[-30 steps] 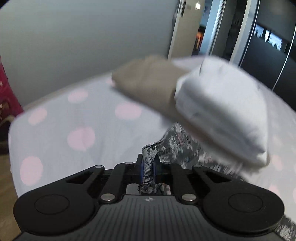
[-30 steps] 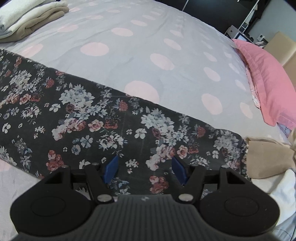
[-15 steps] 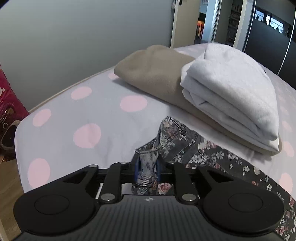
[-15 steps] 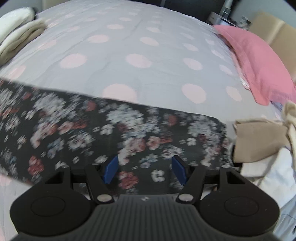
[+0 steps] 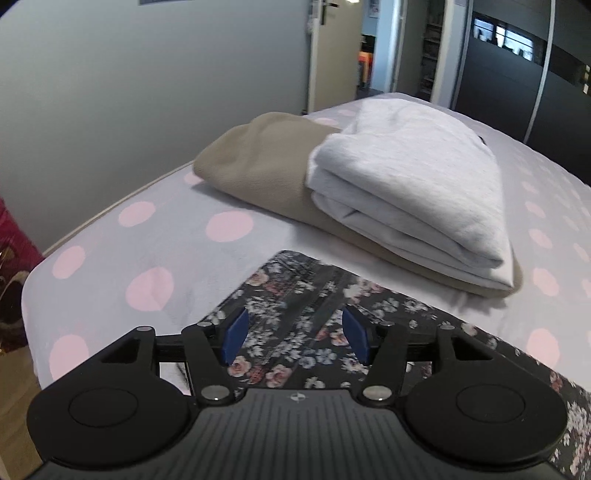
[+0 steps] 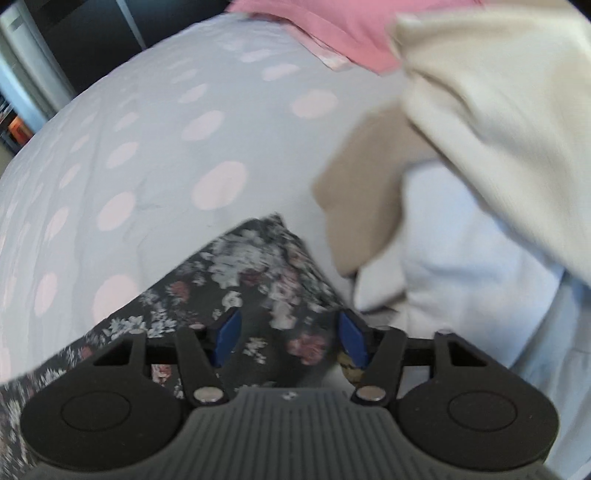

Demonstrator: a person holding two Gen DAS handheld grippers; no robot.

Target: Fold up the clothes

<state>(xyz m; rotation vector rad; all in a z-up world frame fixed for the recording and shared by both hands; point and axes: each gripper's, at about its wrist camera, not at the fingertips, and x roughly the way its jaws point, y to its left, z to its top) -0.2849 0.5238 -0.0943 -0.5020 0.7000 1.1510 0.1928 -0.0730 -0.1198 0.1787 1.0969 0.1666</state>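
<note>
floral garment (image 6: 255,273) blurred, cut off.

floral garment (image 6: 255,273) motion-blurred, cut off lower left, heaped clothes (image 6: 480,155) smeared

both hand-held grippers (image 5: 295,338) (image 6: 289,338) agape

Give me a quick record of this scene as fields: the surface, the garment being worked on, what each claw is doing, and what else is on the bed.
surface: bed with grey, pink-dotted cover
garment: dark floral garment, lying flat
left claw: open above the garment
right claw: open above the garment's end
folded stack: white piece on tan piece
unfolded heap: pale clothes
pillow: pink
</note>
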